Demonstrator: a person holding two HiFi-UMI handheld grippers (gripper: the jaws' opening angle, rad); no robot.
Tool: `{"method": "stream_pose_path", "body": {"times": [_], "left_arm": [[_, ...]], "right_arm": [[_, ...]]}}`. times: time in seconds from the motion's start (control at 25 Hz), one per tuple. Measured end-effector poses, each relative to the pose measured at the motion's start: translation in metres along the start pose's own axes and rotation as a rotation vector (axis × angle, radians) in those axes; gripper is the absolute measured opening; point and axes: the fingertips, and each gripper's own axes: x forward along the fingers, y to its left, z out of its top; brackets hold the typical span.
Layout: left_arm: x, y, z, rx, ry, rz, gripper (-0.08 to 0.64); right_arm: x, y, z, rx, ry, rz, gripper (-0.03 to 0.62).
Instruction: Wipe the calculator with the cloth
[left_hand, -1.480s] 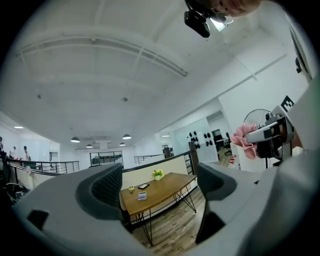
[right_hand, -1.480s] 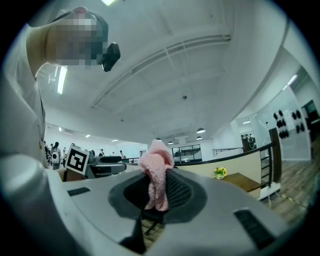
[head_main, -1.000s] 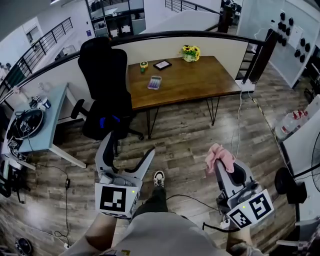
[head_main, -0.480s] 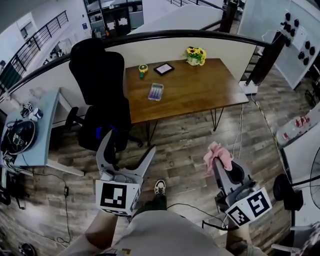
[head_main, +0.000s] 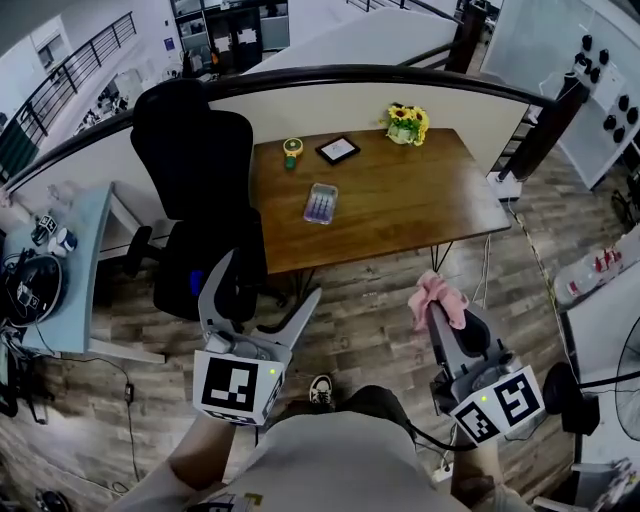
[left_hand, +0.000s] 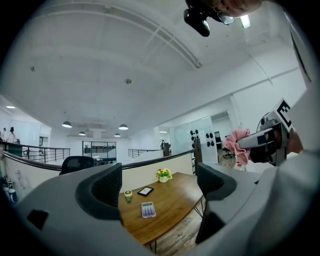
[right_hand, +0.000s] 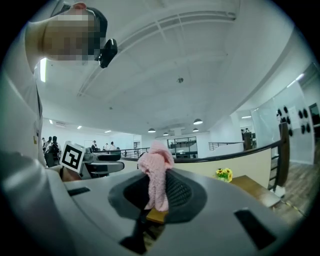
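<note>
A pale purple calculator (head_main: 320, 203) lies flat on the brown wooden table (head_main: 400, 200), left of its middle; in the left gripper view the calculator (left_hand: 148, 210) shows far off between the jaws. My left gripper (head_main: 268, 285) is open and empty, held over the floor short of the table. My right gripper (head_main: 436, 305) is shut on a pink cloth (head_main: 438, 297), which sticks out past its tips. The cloth (right_hand: 156, 177) hangs bunched between the pads in the right gripper view. Both grippers are well away from the calculator.
On the table's far side stand a small yellow-green object (head_main: 292, 151), a dark framed tablet (head_main: 338, 150) and a pot of yellow flowers (head_main: 407, 123). A black office chair (head_main: 205, 190) stands at the table's left end. A pale blue desk (head_main: 60, 280) is at far left.
The table and calculator have drawn nearer and lower in the head view as I step towards them. Both grippers keep their pose; the cloth stays clamped.
</note>
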Motion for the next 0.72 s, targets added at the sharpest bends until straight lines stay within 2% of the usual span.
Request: {"method": "stream_pose_path", "body": {"times": [0.24,0.52,0.72], "left_arm": [[0.030,0.013,0.008,-0.018,-0.053,0.000,0.448],[0.080,0.029,-0.008,0.015,-0.006,0.035,0.448],[0.130,0.034,-0.014,0.034,0.025,0.062,0.448]], "right_arm": [[0.032,-0.027,-0.001,0.016,0.007,0.001,0.054],[0.084,-0.064,0.000,0.007,-0.003,0.048,0.054],[0.123,-0.107,-0.002,0.029,0.003,0.088,0.054]]}}
